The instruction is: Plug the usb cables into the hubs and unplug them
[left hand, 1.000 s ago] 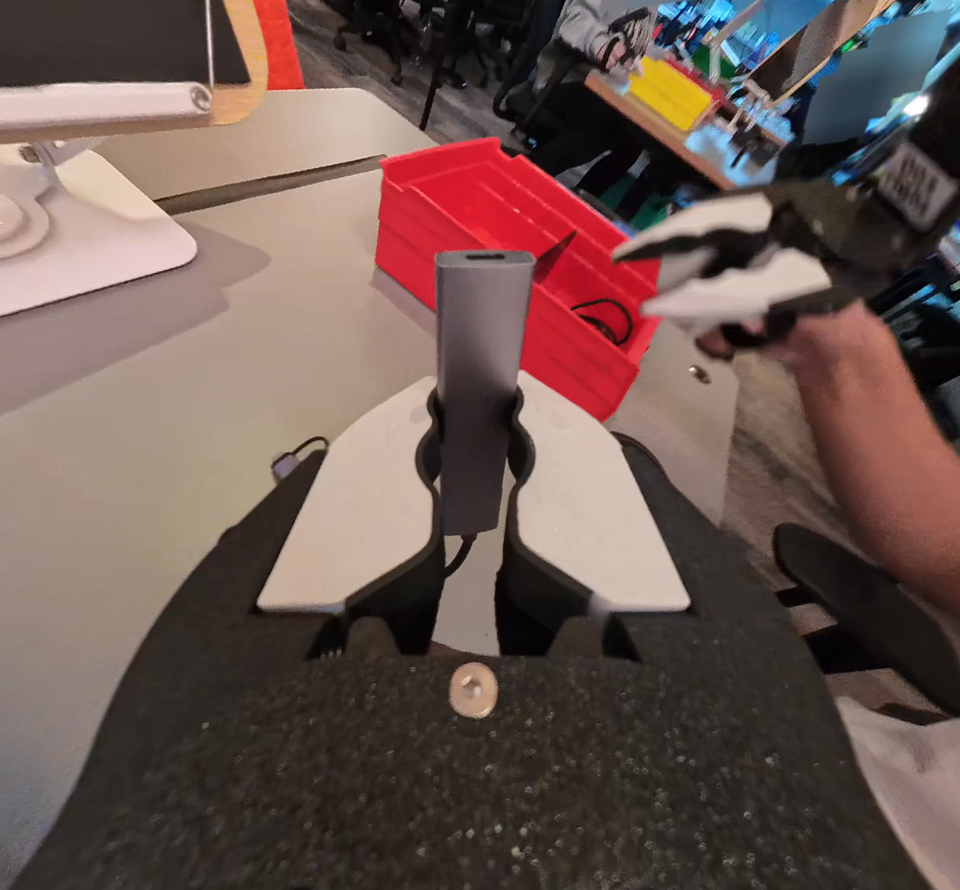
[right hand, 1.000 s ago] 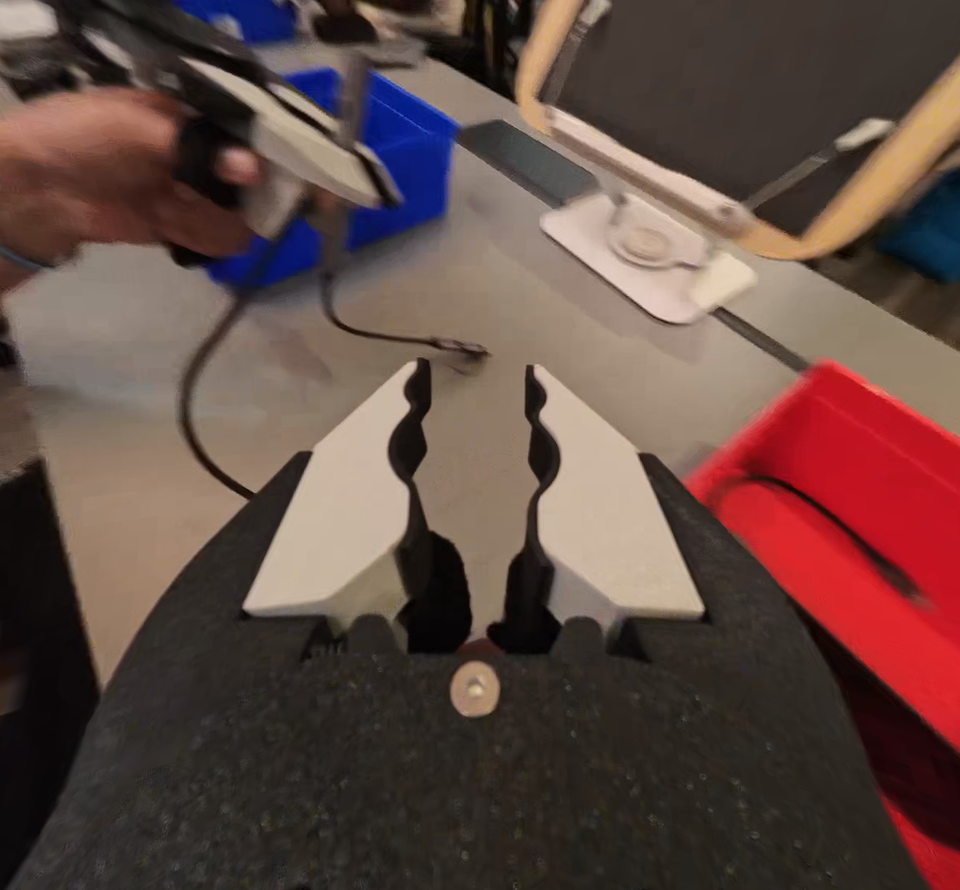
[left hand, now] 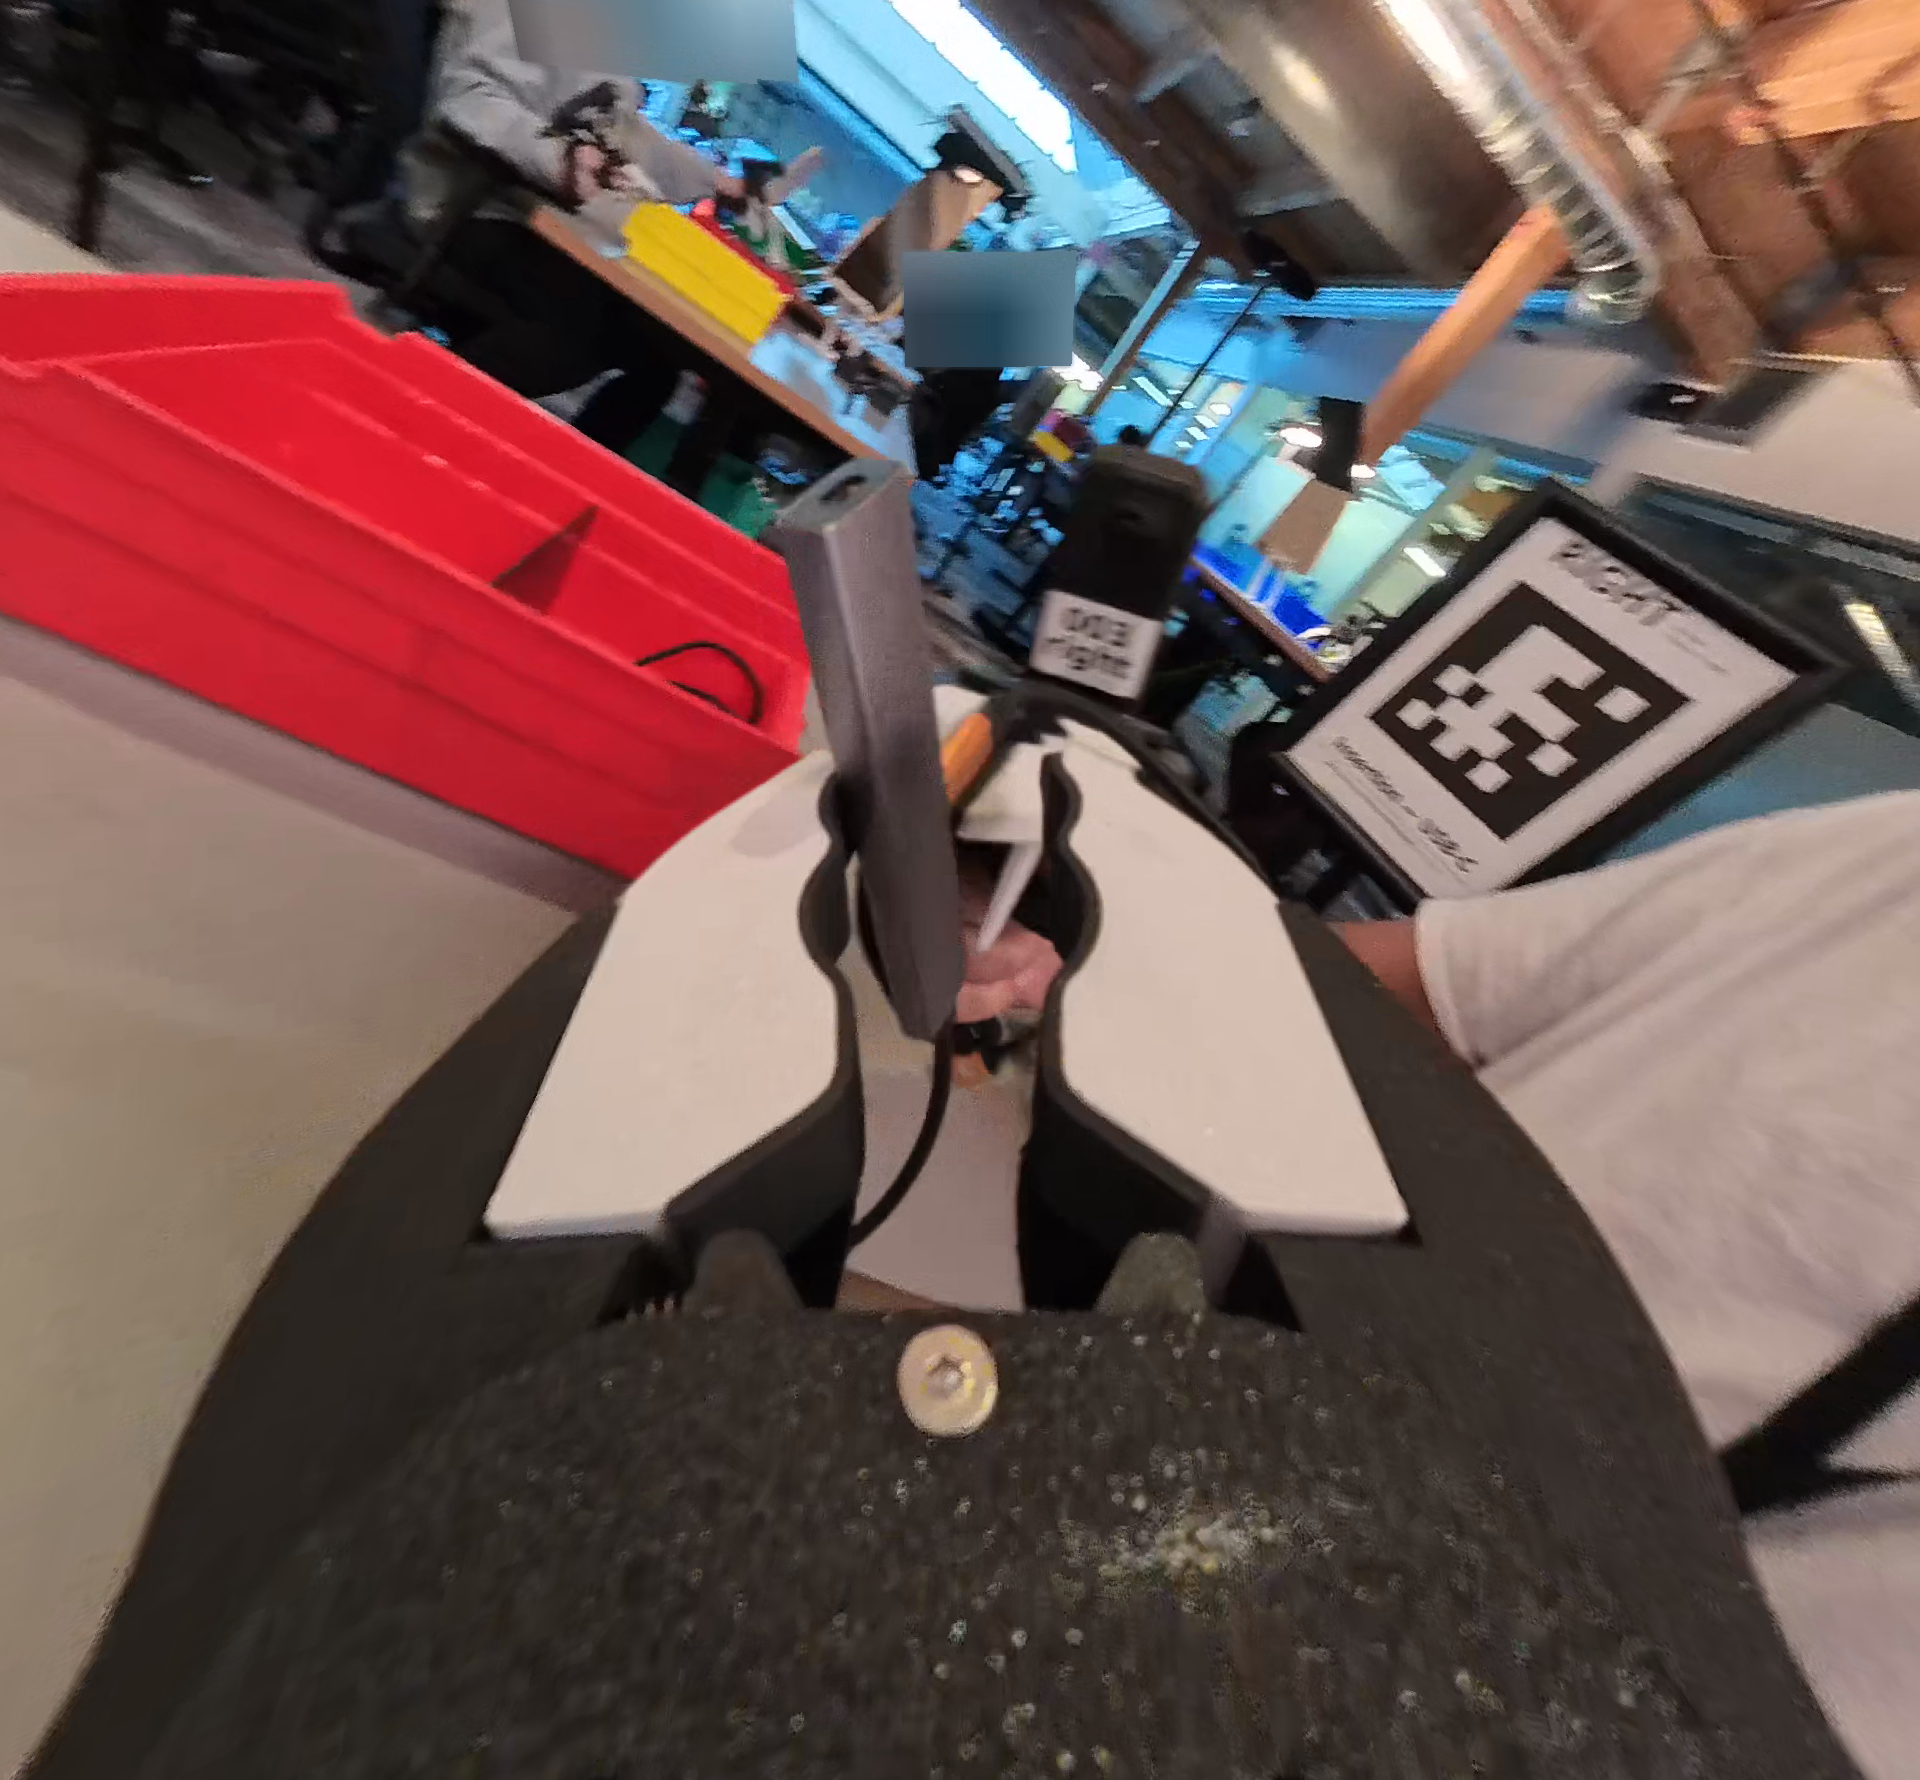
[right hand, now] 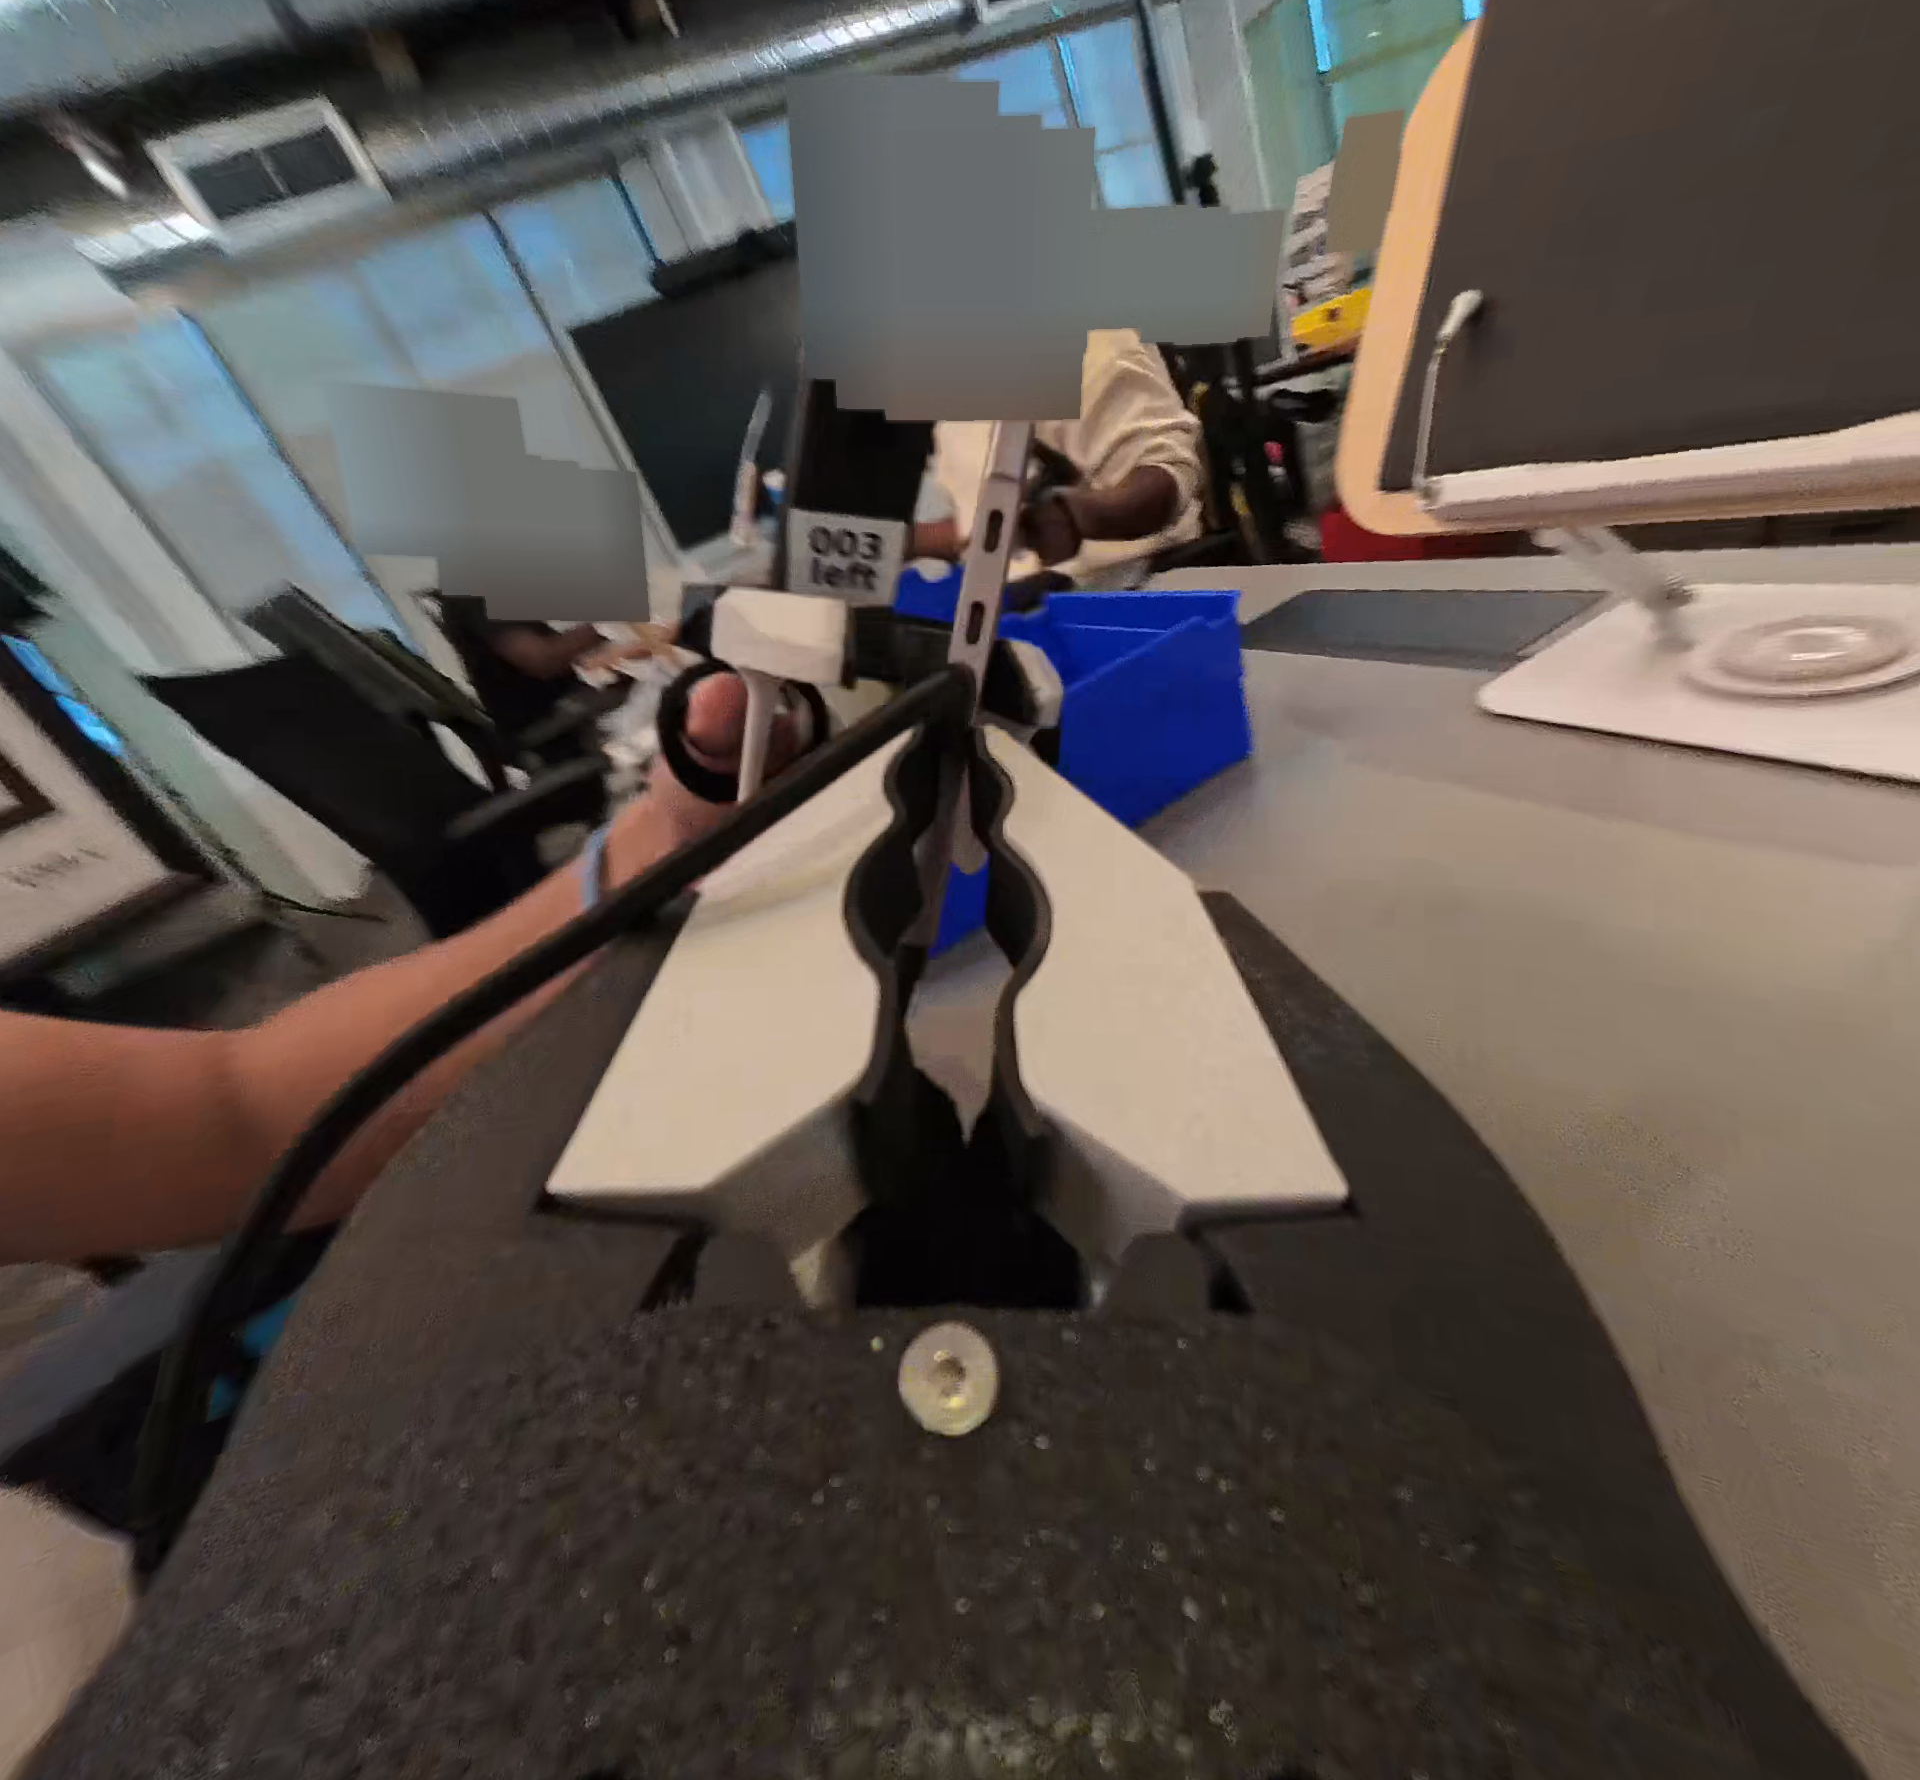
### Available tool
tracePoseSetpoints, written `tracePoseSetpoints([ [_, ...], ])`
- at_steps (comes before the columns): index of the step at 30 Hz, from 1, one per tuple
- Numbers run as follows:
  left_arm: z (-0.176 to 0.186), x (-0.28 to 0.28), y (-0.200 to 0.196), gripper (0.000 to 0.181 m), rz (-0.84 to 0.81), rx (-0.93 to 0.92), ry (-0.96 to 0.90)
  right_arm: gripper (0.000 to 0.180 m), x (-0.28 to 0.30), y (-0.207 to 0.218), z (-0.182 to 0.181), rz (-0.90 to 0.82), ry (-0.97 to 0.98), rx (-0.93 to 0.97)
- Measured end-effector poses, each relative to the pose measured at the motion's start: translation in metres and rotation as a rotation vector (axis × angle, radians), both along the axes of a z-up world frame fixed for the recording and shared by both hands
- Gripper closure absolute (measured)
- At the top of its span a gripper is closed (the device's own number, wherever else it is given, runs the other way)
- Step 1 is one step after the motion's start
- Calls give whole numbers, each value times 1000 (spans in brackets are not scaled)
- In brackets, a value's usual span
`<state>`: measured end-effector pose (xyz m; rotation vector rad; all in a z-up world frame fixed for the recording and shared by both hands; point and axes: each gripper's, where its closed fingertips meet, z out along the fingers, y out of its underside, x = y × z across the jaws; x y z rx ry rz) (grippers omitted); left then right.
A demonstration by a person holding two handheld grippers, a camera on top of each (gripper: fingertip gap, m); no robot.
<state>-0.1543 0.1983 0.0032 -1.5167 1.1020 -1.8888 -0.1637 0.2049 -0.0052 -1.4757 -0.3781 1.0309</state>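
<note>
Tabletop (left hand: 156, 1055), pale grey, carries a red bin (left hand: 312, 535) at the left of the left wrist view, with a loop of black wire lying in it. Right of the bin, a grey USB hub (left hand: 873, 743) stands nearly upright in the left gripper (left hand: 945, 774). It leans against the left finger, and the claw's fingers are spread, leaving a gap on the hub's other side. Its black cable (left hand: 914, 1138) hangs from the lower end. Farther right are a framed black-and-white marker board (left hand: 1527, 702) and a white sleeve (left hand: 1662, 1003). In the right wrist view, a hand (right hand: 707, 743) holds the left gripper at left. At centre the right gripper (right hand: 951, 754) is closed on the hub's lower end. A blue bin (right hand: 1143, 691) sits just beyond, and a white monitor stand (right hand: 1714, 681) is at far right.
</note>
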Motion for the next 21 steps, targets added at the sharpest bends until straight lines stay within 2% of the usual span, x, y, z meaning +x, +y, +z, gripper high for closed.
tracePoseSetpoints([
  [4,2,-2,-13,151,-96,-34,-60,176,3,-11,5,98,128,0],
  [7,-8,1,-15,168,-76,62,-22,176,6,-14,4,131,189,-12],
  [9,-10,1,-19,170,-86,116,-5,176,5,-19,2,155,156,6],
  [11,-13,-2,-27,172,-100,230,14,176,1,-27,0,204,70,33],
  [15,-30,-12,-48,171,-158,485,131,175,-11,-46,-8,257,-224,120],
  [21,-53,-17,-54,171,-130,768,306,175,-17,-55,-27,226,-648,232],
])
